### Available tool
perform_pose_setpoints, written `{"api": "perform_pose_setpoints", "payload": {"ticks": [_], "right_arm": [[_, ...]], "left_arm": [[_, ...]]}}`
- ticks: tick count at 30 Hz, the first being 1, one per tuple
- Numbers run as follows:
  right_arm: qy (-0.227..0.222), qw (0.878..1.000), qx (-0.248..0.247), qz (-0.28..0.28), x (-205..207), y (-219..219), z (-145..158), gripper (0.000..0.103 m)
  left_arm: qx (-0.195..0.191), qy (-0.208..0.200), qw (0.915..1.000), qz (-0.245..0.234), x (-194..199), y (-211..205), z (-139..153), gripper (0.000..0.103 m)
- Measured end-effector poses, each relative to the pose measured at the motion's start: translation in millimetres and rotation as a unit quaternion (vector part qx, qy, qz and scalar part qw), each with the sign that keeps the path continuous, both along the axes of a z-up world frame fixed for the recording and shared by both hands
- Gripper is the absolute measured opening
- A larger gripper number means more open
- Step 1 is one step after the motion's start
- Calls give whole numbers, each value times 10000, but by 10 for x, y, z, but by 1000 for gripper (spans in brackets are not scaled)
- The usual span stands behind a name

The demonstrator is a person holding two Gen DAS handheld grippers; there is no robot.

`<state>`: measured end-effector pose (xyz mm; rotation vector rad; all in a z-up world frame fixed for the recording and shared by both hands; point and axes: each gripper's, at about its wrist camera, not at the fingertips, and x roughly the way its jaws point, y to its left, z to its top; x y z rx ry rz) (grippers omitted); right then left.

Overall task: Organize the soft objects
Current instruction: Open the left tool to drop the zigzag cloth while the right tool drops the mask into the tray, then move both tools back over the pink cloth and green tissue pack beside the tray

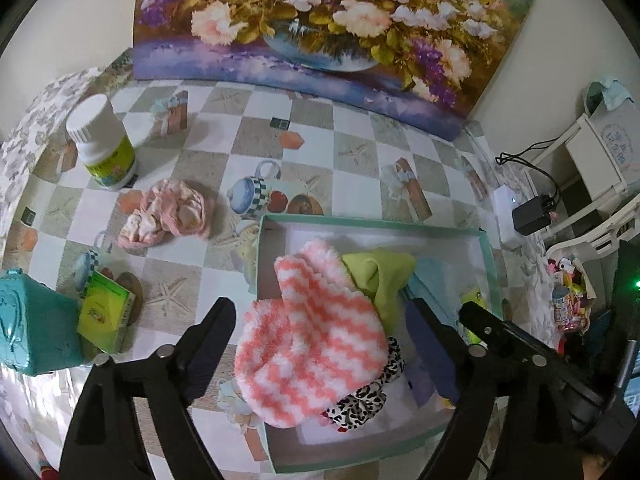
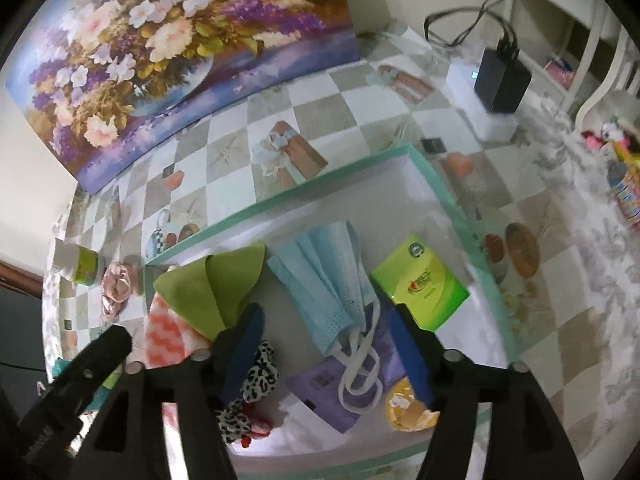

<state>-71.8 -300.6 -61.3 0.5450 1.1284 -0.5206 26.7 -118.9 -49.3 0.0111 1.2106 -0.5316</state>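
A teal-rimmed box (image 1: 372,225) holds soft things. A pink-and-white fuzzy sock (image 1: 312,336) drapes over its left wall, between the open fingers of my left gripper (image 1: 320,312), not gripped. Beside it lie a green cloth (image 1: 380,276) and a leopard-print scrunchie (image 1: 364,400). A pink scrunchie (image 1: 168,214) lies on the table outside the box. In the right wrist view, my right gripper (image 2: 326,316) is open above blue face masks (image 2: 328,280), with the green cloth (image 2: 212,284), the leopard scrunchie (image 2: 260,372) and a green packet (image 2: 420,280) inside the box (image 2: 280,200).
A white bottle (image 1: 102,144) stands at the far left. A teal box (image 1: 36,324) and a green packet (image 1: 106,312) sit at the near left. A flower painting (image 1: 320,32) leans on the wall behind. A charger and cables (image 1: 528,216) sit right of the box.
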Motion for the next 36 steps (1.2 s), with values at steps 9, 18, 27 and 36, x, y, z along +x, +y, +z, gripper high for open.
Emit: {"api": "perform_pose_setpoints", "payload": {"ticks": [9, 18, 27, 36], "right_arm": [[20, 9994, -354, -1, -60, 37, 168, 103], [55, 9992, -383, 10, -48, 66, 193, 103], [158, 9991, -387, 35, -44, 96, 188, 103], [30, 9962, -771, 398, 130, 465, 391, 103]], "left_arm": [[274, 21, 9995, 120, 14, 84, -96, 100], [192, -14, 9996, 201, 18, 156, -50, 100], [318, 336, 9981, 397, 66, 326, -53, 100], [346, 64, 9965, 752, 259, 734, 161, 100]]}}
